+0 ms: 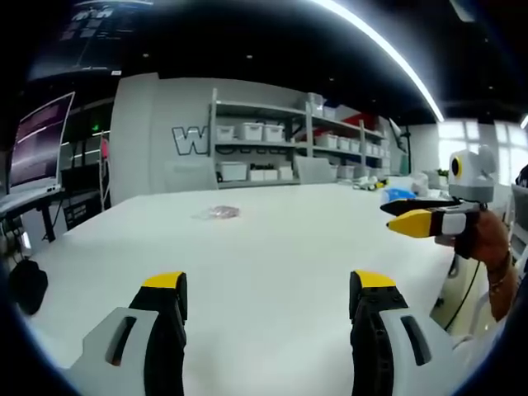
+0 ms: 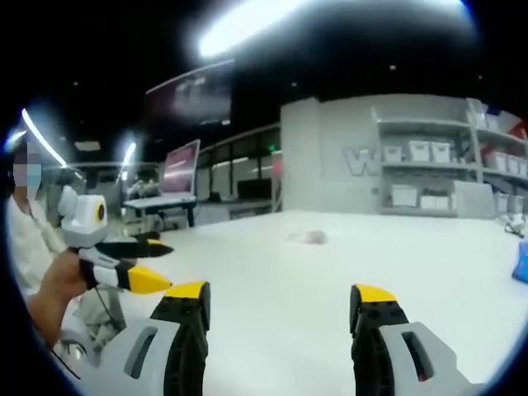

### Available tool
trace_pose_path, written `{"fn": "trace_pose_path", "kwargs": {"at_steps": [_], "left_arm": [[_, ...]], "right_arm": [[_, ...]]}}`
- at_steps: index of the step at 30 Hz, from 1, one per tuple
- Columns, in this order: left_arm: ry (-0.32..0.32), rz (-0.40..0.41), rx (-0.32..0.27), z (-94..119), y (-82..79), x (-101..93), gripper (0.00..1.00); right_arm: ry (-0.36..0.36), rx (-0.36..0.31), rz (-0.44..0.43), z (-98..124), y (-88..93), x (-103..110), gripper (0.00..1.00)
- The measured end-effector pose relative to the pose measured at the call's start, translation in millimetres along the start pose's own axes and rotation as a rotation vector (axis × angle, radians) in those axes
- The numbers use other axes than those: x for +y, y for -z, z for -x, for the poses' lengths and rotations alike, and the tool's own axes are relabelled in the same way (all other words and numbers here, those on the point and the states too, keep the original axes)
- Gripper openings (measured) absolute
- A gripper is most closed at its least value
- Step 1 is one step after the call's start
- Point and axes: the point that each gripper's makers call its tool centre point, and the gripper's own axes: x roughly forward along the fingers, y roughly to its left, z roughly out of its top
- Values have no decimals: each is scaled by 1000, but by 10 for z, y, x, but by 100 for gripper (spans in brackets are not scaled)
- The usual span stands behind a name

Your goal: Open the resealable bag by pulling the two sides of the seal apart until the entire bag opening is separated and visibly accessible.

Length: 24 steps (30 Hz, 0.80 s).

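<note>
On the white counter (image 1: 272, 272) lies the resealable bag (image 1: 218, 213), far from both grippers, left gripper (image 1: 268, 293) and right gripper (image 2: 280, 301), jaws spread wide and holding nothing.

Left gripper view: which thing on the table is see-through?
The bag: small, crumpled and clear, lying alone on the table, far beyond the open left tongs. The blue thing near the far right edge is solid-coloured, not clear.

Left gripper (image 1: 268, 297) and right gripper (image 2: 282, 305) both gape wide.
</note>
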Motion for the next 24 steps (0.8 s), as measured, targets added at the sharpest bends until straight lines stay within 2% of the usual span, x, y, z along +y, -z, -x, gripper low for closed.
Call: {"fn": "trace_pose_path", "kwargs": {"at_steps": [24], "left_arm": [[7,12,1,-16,9,32,79]], "right_arm": [[15,26,11,-181,27,-99,66]]}}
